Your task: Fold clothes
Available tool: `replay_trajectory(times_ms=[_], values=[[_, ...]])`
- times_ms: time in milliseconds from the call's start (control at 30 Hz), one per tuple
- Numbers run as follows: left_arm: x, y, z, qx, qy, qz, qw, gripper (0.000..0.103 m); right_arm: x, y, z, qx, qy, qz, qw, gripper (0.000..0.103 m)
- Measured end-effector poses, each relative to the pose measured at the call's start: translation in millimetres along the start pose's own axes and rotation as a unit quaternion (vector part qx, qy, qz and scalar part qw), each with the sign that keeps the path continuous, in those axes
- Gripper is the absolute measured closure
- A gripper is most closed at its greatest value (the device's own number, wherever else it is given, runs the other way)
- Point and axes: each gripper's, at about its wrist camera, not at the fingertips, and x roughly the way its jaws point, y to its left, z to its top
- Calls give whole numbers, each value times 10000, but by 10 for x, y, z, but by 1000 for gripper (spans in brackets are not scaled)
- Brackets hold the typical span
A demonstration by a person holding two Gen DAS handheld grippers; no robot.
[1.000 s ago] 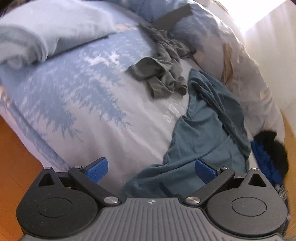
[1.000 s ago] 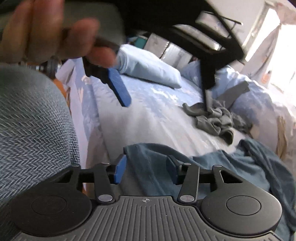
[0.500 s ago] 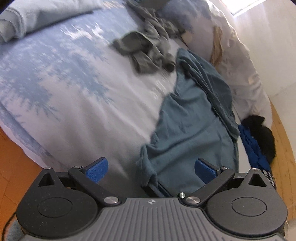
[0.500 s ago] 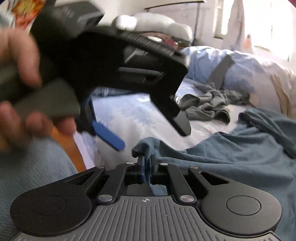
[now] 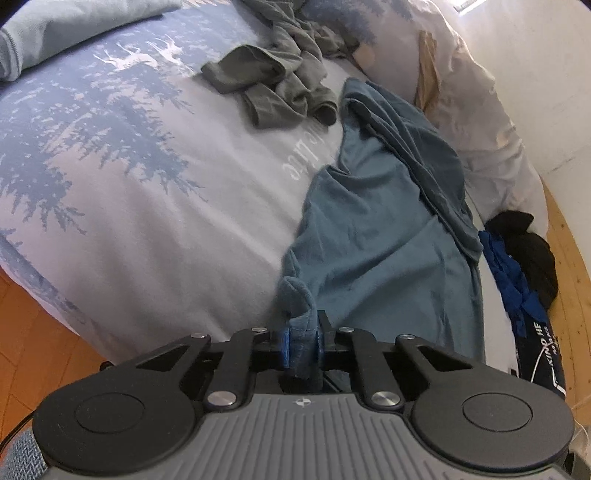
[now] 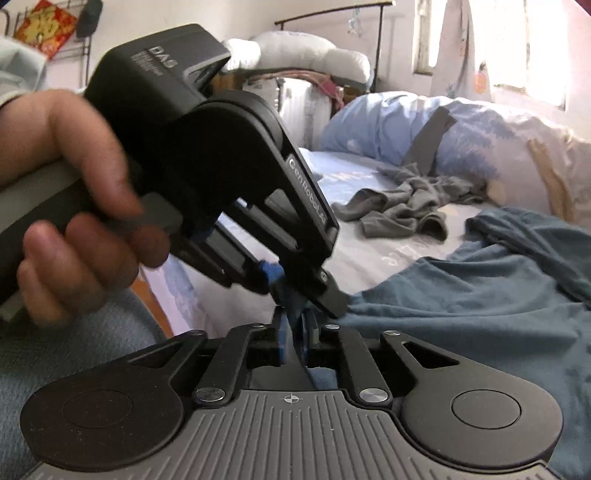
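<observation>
A teal shirt (image 5: 369,229) lies crumpled on the blue-and-white bedspread (image 5: 147,206), stretching from the near edge toward the far right. My left gripper (image 5: 302,332) is closing, and its blue pads pinch a bunched corner of the shirt's near hem. In the right wrist view the shirt (image 6: 480,295) runs off to the right. My right gripper (image 6: 294,332) has a thin fold of the same hem between its pads, which still touch it while the jaws are opening slightly. The left gripper (image 6: 280,284) sits just above and in front of it, held by a hand (image 6: 74,221).
A grey garment (image 5: 280,81) lies heaped farther up the bed. A folded pale-blue item (image 5: 74,26) is at the far left and a bunched duvet (image 5: 472,110) at the far right. Black and blue clothes (image 5: 524,258) hang over the bed's right edge above the wooden floor (image 5: 37,332).
The left jaws went from wide open to closed on the shirt's hem. The right jaws closed on the hem too, and the left gripper came down right beside the right one.
</observation>
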Motion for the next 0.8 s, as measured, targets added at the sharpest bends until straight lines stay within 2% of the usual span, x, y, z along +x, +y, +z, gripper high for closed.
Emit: replay_trajectory(times_ms=[67, 133, 300, 400, 533, 800], values=[[-28, -5, 10, 44, -19, -76, 10000, 91, -50, 58, -70, -152, 2, -177, 9997, 66], [-91, -25, 23, 5, -101, -217, 9997, 92, -58, 93, -126, -280, 17, -344, 9990, 58], [-268, -140, 77, -91, -345, -593, 9976, 92, -38, 122, -114, -584, -89, -894, 9942, 56], [-346, -208, 103, -172, -462, -798, 9956, 92, -26, 88, -133, -772, -107, -1425, 9867, 54], [-417, -263, 116, -292, -574, -1053, 9923, 93, -63, -82, -278, -857, 73, -1941, 9772, 54], [-527, -254, 194, -630, -811, -1615, 9815, 93, -414, -587, -695, -487, 699, -2880, 9538, 54]])
